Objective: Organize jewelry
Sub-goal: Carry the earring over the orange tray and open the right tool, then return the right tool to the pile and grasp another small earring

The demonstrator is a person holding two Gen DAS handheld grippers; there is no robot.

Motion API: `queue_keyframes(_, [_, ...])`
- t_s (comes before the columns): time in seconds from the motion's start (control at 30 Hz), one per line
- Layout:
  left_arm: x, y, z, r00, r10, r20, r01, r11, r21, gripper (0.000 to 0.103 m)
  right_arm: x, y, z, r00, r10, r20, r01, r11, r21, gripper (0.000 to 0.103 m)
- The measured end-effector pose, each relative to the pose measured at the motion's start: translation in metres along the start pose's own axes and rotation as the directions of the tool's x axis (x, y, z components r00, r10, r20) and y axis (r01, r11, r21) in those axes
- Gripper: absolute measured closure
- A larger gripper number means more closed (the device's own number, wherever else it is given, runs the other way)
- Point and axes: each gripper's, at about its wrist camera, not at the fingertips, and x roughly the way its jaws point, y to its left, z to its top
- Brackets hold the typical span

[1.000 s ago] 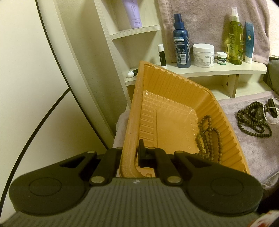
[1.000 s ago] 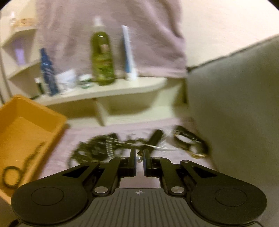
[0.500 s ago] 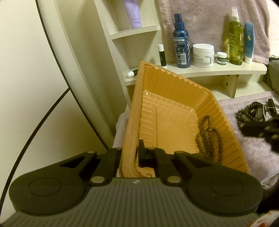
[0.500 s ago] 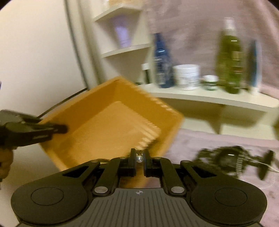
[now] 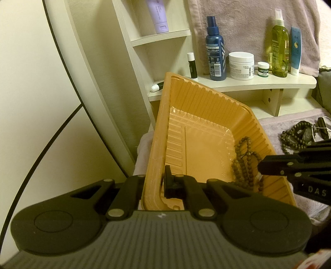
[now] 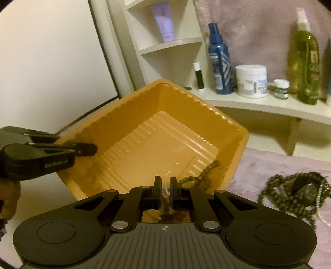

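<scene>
An orange plastic tray is held tilted; my left gripper is shut on its near rim. A dark bead necklace lies in the tray's lower right corner. My right gripper hangs over the tray, nearly shut on a small shiny piece of jewelry, with the beads just beyond it. It also shows in the left wrist view above the beads. More dark beaded jewelry lies heaped on the pinkish cloth right of the tray, seen also in the right wrist view.
A cream shelf behind the tray holds a blue spray bottle, a white cream jar, a small jar, a green bottle and a lip balm. A lilac tube stands on the upper shelf. A white wall is left.
My right gripper swung left from the jewelry heap on the cloth to over the tray, carrying a small shiny piece. The left gripper and tray stayed still.
</scene>
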Motion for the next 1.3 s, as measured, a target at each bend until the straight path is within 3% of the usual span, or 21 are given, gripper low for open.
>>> queue_keyframes(0.03, [0.000, 0.000, 0.000, 1.000, -0.001, 0.000, 0.001, 1.000, 0.000, 0.099, -0.001, 0.000, 0.000, 1.000, -0.007, 0.003, 0.007, 1.000, 0.001, 0.074])
queue_keyframes(0.07, [0.000, 0.000, 0.000, 1.000, 0.000, 0.000, 0.000, 1.000, -0.001, 0.099, -0.002, -0.001, -0.001, 1.000, -0.012, 0.011, 0.012, 1.000, 0.006, 0.046])
queue_keyframes(0.1, [0.000, 0.000, 0.000, 1.000, 0.001, 0.000, -0.001, 1.000, 0.000, 0.099, -0.005, -0.003, -0.001, 1.000, -0.016, 0.026, 0.016, 1.000, 0.017, 0.038])
queue_keyframes(0.13, [0.000, 0.000, 0.000, 1.000, 0.001, 0.000, -0.001, 1.000, -0.001, 0.099, -0.008, -0.005, -0.002, 0.999, -0.020, 0.042, 0.019, 1.000, 0.025, 0.035])
queue_keyframes(0.33, [0.000, 0.000, 0.000, 1.000, 0.001, 0.000, -0.001, 1.000, -0.001, 0.099, -0.034, -0.025, -0.009, 0.991, -0.116, 0.060, 0.111, 0.991, 0.077, 0.035])
queue_keyframes(0.5, [0.000, 0.000, 0.000, 1.000, 0.000, 0.003, 0.000, 1.000, -0.003, 0.099, -0.061, -0.045, -0.023, 0.972, -0.229, 0.056, 0.223, 0.970, 0.096, 0.035])
queue_keyframes(0.73, [0.000, 0.000, 0.000, 1.000, -0.001, 0.004, 0.001, 1.000, -0.002, 0.099, -0.097, -0.082, -0.047, 0.923, -0.384, 0.033, 0.374, 0.913, 0.163, 0.035])
queue_keyframes(0.87, [-0.001, -0.002, 0.000, 1.000, 0.002, 0.006, -0.002, 1.000, 0.000, 0.099, -0.112, -0.108, -0.060, 0.882, -0.471, -0.007, 0.462, 0.861, 0.214, 0.035])
queue_keyframes(1.13, [-0.002, -0.003, 0.000, 1.000, 0.001, 0.007, -0.001, 1.000, 0.001, 0.099, -0.124, -0.140, -0.068, 0.830, -0.557, -0.017, 0.545, 0.804, 0.237, 0.036])
queue_keyframes(1.3, [-0.002, -0.003, 0.000, 1.000, 0.002, 0.007, -0.002, 1.000, 0.001, 0.099, -0.114, -0.153, -0.067, 0.819, -0.573, -0.032, 0.569, 0.802, 0.182, 0.055])
